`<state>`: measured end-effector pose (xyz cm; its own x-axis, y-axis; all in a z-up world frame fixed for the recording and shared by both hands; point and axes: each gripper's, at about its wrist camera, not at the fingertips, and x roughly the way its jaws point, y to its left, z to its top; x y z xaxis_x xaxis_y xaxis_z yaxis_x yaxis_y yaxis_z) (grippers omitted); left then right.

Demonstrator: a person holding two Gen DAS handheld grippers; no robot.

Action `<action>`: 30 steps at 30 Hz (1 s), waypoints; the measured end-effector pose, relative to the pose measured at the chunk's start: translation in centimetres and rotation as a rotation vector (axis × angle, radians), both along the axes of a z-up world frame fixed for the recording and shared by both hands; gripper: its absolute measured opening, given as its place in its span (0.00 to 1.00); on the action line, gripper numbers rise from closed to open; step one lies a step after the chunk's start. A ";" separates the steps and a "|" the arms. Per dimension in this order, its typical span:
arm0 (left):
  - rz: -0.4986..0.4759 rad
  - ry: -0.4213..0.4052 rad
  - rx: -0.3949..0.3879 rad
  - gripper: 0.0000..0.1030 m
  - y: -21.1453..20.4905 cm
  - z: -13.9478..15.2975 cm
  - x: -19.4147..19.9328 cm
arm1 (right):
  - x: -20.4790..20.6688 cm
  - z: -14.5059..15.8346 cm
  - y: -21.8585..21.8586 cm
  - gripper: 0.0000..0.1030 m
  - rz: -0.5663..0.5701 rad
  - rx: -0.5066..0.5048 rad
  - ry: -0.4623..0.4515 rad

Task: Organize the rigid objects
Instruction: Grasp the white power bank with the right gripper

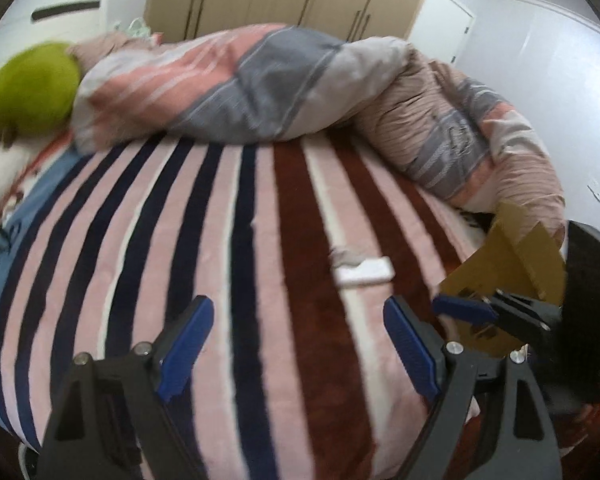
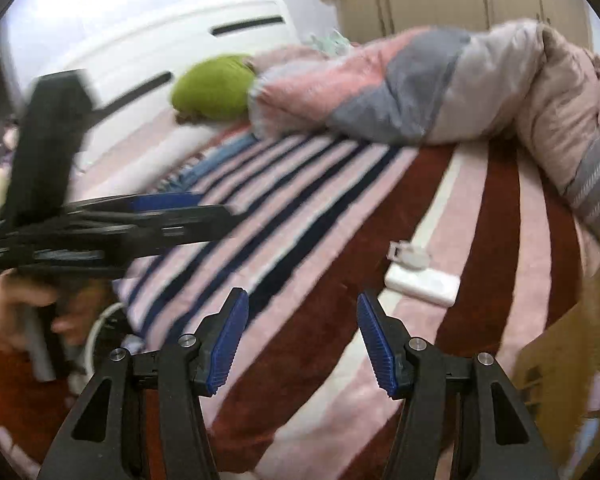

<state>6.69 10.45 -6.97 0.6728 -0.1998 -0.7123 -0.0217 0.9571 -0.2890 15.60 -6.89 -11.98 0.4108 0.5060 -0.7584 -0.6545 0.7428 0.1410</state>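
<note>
- Left gripper (image 1: 298, 344) & right gripper (image 2: 301, 338) both hovering spread wide, holding nothing, prob. lining up for a grab.
- White power bank (image 2: 421, 282) lying flat on striped blanket (image 2: 479, 216), just ahead.
- Cardboard box (image 1: 511, 276) waiting alongside, likely the drop spot.

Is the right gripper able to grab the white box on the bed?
Probably yes. The right gripper is open, and the white box lies flat on the blanket just ahead to its right, with nothing between them.
</note>
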 end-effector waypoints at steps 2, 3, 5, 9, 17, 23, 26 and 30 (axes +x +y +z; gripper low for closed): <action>0.005 0.021 -0.014 0.82 0.9 -1.7 -0.5 | 1.2 -2.5 0.1 0.64 -0.070 -0.028 0.023; 0.004 0.029 -0.028 0.82 1.3 -2.5 -0.6 | 2.2 -4.0 0.0 0.67 -0.116 -0.044 0.028; 0.001 0.039 -0.056 0.82 1.8 -3.7 -0.7 | 4.1 -6.2 -0.2 0.74 -0.183 -0.084 0.010; 0.008 0.058 -0.063 0.82 2.8 -5.3 -0.7 | 8.5 -9.3 -1.2 0.76 -0.274 -0.152 -0.034; 0.032 0.071 -0.095 0.82 4.3 -6.4 -0.3 | 13.5 -10.8 -2.2 0.80 -0.203 -0.028 0.013; 0.031 0.059 -0.125 0.82 3.9 -6.0 -0.2 | 9.5 -11.2 -0.4 0.65 0.080 -0.035 0.125; 0.025 0.059 -0.121 0.82 3.5 -5.7 -0.2 | 7.1 -11.3 1.1 0.61 0.166 -0.100 0.103; 0.032 0.058 -0.113 0.82 3.2 -5.2 -0.5 | 7.7 -11.6 2.6 0.51 0.141 -0.163 0.057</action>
